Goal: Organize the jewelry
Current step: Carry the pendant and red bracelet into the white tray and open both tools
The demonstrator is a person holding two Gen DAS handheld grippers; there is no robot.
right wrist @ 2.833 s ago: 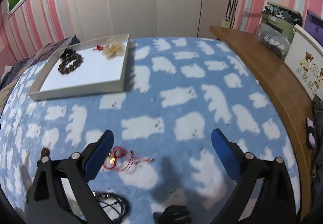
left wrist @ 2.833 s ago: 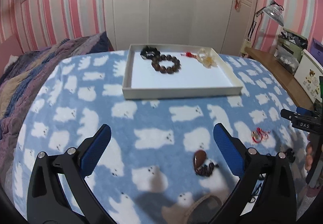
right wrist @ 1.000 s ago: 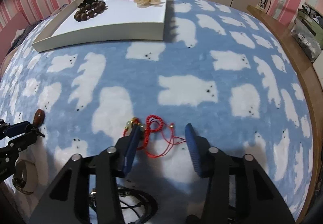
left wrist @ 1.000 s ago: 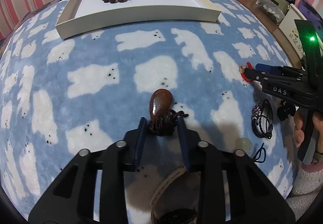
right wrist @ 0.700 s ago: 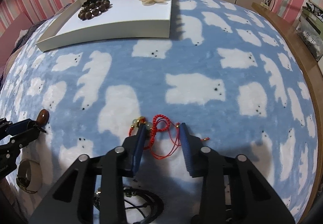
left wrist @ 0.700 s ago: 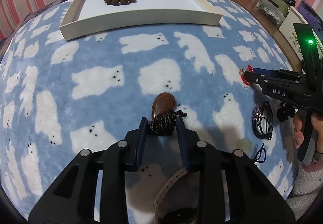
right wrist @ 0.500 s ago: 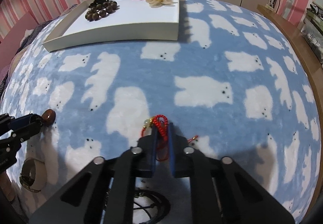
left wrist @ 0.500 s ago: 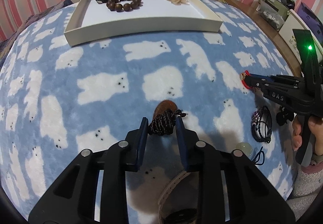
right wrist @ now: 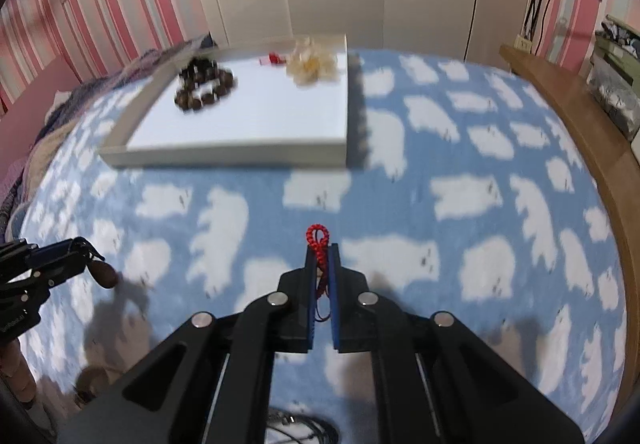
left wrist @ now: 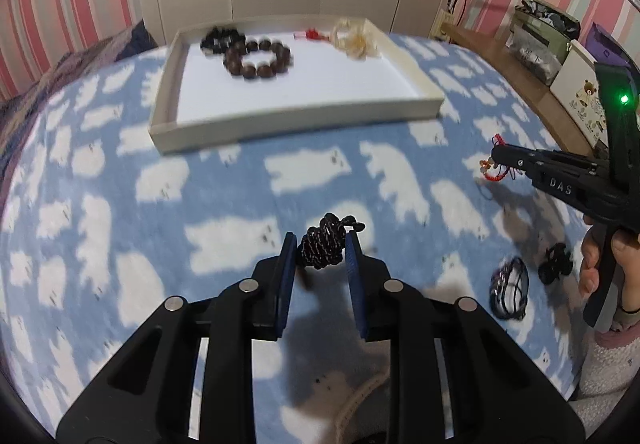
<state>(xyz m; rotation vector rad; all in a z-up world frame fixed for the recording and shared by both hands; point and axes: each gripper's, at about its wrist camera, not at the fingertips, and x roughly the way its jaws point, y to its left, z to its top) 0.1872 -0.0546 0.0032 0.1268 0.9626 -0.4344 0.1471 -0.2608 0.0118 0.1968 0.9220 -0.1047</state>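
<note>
- Big change from half a second back: both pieces are off the blue polar-bear blanket [left wrist: 328, 171] now, where before they were still lying on it while the fingers closed in.
- The view has also tipped up, so the white tray [left wrist: 296, 115] sits further up in both cameras, and everything is smeared with motion blur.
- The left hand-held gripper [left wrist: 321, 250] is clamped on the dark braided cord [left wrist: 322, 246] of the pendant, blue pads pressing in from either side with the knot bulging out between them.
- From the right wrist camera, the brown teardrop stone [right wrist: 105, 274] dangles below that gripper's tip, clear of the blanket, with its shadow underneath.
- The right hand-held gripper [right wrist: 322, 250] is pinched nearly together on the red string bracelet [right wrist: 318, 240]; a small red loop pokes out past the fingertips.
- In the left view the same bracelet hangs off the right gripper's tip, with little beads showing.
- In the tray: a brown bead bracelet [left wrist: 258, 59], a darker one [left wrist: 218, 37] behind it, and a pale flower piece [left wrist: 354, 37] with a red knot.
- Black cords [left wrist: 510, 288] stay on the blanket near the person's hand [left wrist: 600, 264].
</note>
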